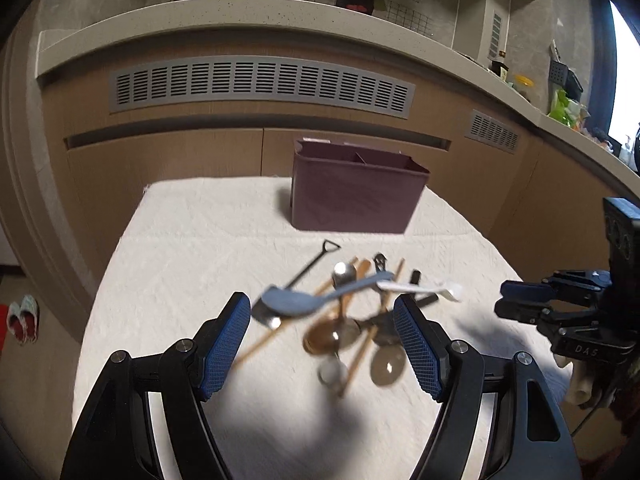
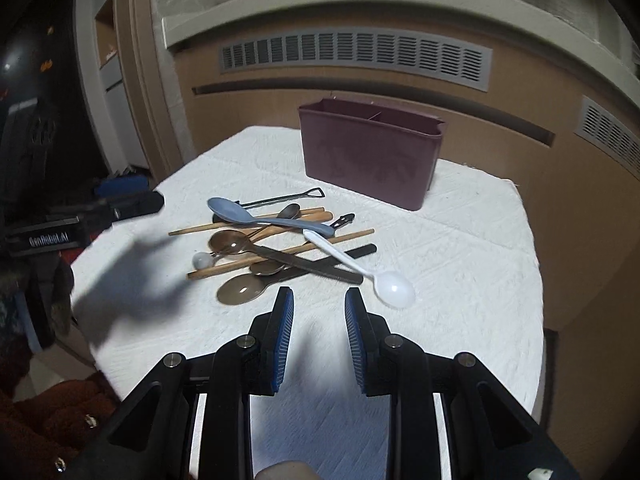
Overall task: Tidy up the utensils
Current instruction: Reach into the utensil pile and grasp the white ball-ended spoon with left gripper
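Note:
A pile of utensils lies mid-table: a blue spoon (image 1: pixel 304 298) (image 2: pixel 256 216) on top, a white plastic spoon (image 1: pixel 424 290) (image 2: pixel 360 270), wooden chopsticks (image 2: pixel 280 258), brown spoons (image 2: pixel 230 240), a dark knife (image 2: pixel 312 266) and a thin shovel-handled utensil (image 2: pixel 284 199). A maroon two-compartment holder (image 1: pixel 354 192) (image 2: pixel 370 158) stands behind the pile. My left gripper (image 1: pixel 322 312) is open and empty, hovering just in front of and above the pile. My right gripper (image 2: pixel 319 300) is open and empty, short of the pile, near the white spoon's bowl; it also shows in the left wrist view (image 1: pixel 520 304).
The white cloth-covered table (image 2: pixel 460 260) ends just behind the holder, with brown cabinet fronts (image 1: pixel 180 152) and a pale counter (image 1: pixel 240 12) beyond. Table edges drop off left and right. Slippers (image 1: pixel 22 318) lie on the floor at left.

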Motion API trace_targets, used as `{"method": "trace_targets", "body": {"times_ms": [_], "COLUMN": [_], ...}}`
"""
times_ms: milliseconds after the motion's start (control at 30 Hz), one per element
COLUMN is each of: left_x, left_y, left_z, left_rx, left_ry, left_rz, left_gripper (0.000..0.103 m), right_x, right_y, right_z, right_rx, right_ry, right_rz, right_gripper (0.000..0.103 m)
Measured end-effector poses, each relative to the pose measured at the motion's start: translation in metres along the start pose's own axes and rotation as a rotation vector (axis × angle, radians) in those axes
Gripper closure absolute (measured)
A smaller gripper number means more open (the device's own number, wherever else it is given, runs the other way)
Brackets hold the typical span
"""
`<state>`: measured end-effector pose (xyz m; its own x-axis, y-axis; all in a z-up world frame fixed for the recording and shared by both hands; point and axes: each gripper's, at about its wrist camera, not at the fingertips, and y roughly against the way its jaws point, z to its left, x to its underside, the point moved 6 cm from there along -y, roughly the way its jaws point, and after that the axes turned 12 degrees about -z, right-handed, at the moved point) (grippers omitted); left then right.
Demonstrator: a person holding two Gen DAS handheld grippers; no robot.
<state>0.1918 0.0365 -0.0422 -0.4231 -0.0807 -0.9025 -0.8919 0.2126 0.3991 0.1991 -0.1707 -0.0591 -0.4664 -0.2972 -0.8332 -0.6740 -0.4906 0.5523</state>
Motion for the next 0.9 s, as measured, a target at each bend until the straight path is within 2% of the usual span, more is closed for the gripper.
{"method": "trace_targets", "body": {"times_ms": [200, 300, 400, 467, 567, 633, 700, 800, 900], "left_x": [-0.011, -0.015, -0.009, -0.005, 0.004, 0.013, 0.023, 0.035, 0.045], "left_y": [-0.051, -0.065, -0.085, -0.09, -0.087, -0.082, -0.07, -0.049, -0.037], "left_z": [0.023, 0.038, 0.049, 0.051, 0.058, 0.058, 0.047, 0.022, 0.007], "left_rx": [0.026, 0.044, 0.026, 0.035, 0.035, 0.024, 0.047, 0.081, 0.057], "left_ry": [-0.039, 0.01, 0.051, 0.083, 0.138, 0.158, 0.135, 0.084, 0.037], "left_rz": [0.09, 0.115, 0.2, 0.216, 0.219, 0.232, 0.237, 0.214, 0.186], "left_gripper": [0.03, 0.031, 0.042, 0.058, 0.069, 0.072, 0.074, 0.074, 0.074], "right_x": [-0.014, -0.017, -0.023, -0.027, -0.029, -0.025, -0.02, -0.017, -0.017], "right_y": [-0.062, -0.081, -0.097, -0.102, -0.107, -0.108, -0.108, -0.105, -0.104], "right_z": [-0.002, -0.001, -0.003, -0.004, -0.001, 0.007, 0.016, 0.014, 0.0], "right_rx": [-0.095, -0.133, -0.159, -0.154, -0.202, -0.239, -0.258, -0.231, -0.174], "right_ry": [0.075, 0.09, 0.077, 0.083, 0.043, 0.025, 0.041, 0.036, -0.006], "right_rz": [0.07, 0.103, 0.126, 0.124, 0.136, 0.152, 0.158, 0.152, 0.137], "right_gripper": [0.078, 0.078, 0.078, 0.078, 0.078, 0.078, 0.078, 0.078, 0.078]}}
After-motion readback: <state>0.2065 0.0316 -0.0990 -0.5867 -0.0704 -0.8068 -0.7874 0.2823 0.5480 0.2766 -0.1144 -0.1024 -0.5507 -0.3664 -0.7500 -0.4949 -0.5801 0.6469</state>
